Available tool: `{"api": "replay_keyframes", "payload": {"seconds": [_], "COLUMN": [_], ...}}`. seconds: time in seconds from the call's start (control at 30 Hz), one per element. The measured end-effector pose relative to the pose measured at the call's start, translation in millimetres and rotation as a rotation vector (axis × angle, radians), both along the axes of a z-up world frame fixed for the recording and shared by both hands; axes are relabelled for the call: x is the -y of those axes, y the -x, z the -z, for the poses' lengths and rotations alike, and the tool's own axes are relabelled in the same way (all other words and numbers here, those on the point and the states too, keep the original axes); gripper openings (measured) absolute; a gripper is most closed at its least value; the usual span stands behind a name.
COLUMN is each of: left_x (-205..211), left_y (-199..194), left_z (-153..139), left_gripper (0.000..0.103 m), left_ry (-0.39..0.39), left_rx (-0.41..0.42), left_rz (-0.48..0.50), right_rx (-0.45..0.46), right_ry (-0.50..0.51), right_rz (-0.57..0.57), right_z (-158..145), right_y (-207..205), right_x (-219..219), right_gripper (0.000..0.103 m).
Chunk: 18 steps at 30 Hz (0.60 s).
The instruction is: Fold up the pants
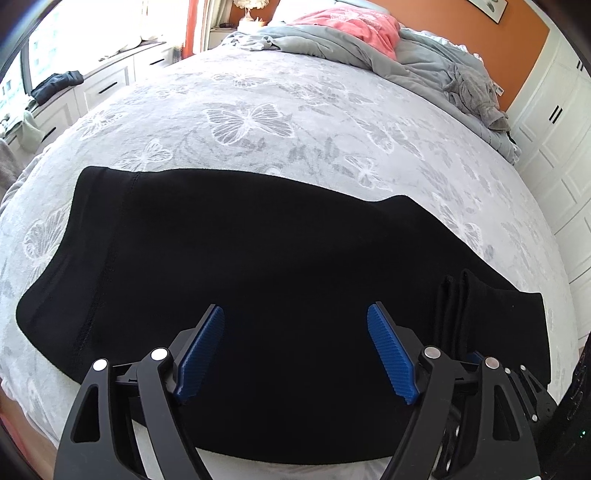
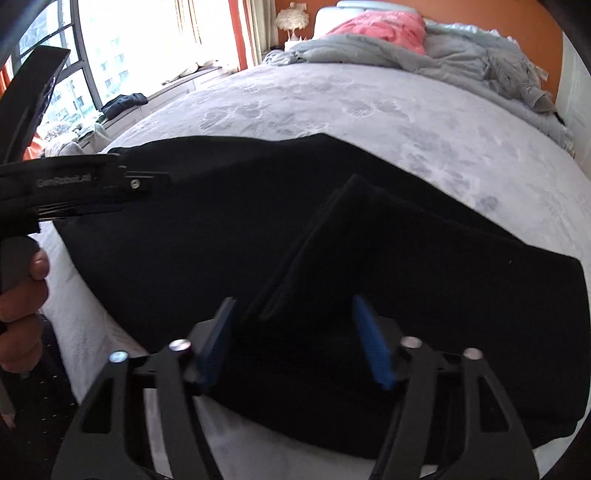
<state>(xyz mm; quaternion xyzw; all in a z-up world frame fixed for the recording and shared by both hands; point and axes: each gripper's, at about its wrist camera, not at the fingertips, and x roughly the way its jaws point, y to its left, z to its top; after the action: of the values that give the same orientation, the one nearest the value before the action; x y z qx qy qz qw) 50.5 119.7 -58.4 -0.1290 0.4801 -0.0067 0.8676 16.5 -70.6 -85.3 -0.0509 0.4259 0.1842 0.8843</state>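
Note:
Black pants [image 1: 258, 251] lie spread across the near edge of the bed, partly folded, with a stack of folded layers at their right end [image 1: 465, 310]. My left gripper [image 1: 295, 314] is open and empty, hovering just above the middle of the pants near their front edge. In the right wrist view the pants [image 2: 406, 266] fill the middle, with the folded ridge [image 2: 325, 243] running toward my right gripper [image 2: 293, 306], which is open and empty just above it. The left gripper's body shows at the left of the right wrist view [image 2: 66, 184], held by a hand.
The bed has a grey butterfly-pattern cover [image 1: 258, 110]. A crumpled grey duvet [image 1: 424, 62] and a pink garment [image 1: 354, 26] lie at the headboard end. White drawers [image 1: 103, 88] with dark clothes stand under the window at left; white wardrobe doors [image 1: 554, 140] at right.

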Motion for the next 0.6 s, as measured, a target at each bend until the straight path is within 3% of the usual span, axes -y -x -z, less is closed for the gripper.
{"api": "replay_keyframes", "payload": {"seconds": [0.03, 0.1, 0.23, 0.3, 0.4, 0.43, 0.47, 0.53, 0.57, 0.6], "left_x": [-1, 0, 3, 3, 1, 0, -4, -19, -34, -53], "left_y": [0, -1, -1, -1, 0, 0, 0, 2, 5, 11], "left_z": [0, 1, 2, 2, 3, 3, 3, 0, -3, -6], "left_gripper": [0.077, 0.077, 0.077, 0.077, 0.077, 0.077, 0.077, 0.077, 0.077, 0.077], "left_ry": [0.003, -0.01, -0.014, -0.012, -0.013, -0.004, 0.015, 0.087, 0.16, 0.254], "left_rx": [0.002, 0.004, 0.007, 0.008, 0.003, 0.001, 0.001, 0.014, 0.032, 0.043], "left_rz": [0.0, 0.003, 0.016, 0.019, 0.013, 0.01, 0.004, -0.022, -0.051, -0.091], "right_rx": [-0.015, -0.031, 0.078, 0.058, -0.119, -0.118, -0.08, -0.099, -0.073, -0.045], "right_ry": [-0.03, -0.108, -0.133, -0.146, -0.08, -0.095, -0.152, -0.247, -0.284, -0.29], "right_rz": [0.011, 0.062, 0.073, 0.046, 0.011, 0.019, 0.037, 0.074, 0.099, 0.117], "right_z": [-2, -21, -68, -65, -12, -2, -8, -25, -39, -52], "right_y": [-5, -11, -11, -16, -34, -31, -24, -16, -9, -3], "right_x": [4, 13, 2, -5, -20, -19, -13, 3, 16, 27], "right_gripper": [0.013, 0.013, 0.013, 0.016, 0.026, 0.027, 0.028, 0.029, 0.032, 0.042]}}
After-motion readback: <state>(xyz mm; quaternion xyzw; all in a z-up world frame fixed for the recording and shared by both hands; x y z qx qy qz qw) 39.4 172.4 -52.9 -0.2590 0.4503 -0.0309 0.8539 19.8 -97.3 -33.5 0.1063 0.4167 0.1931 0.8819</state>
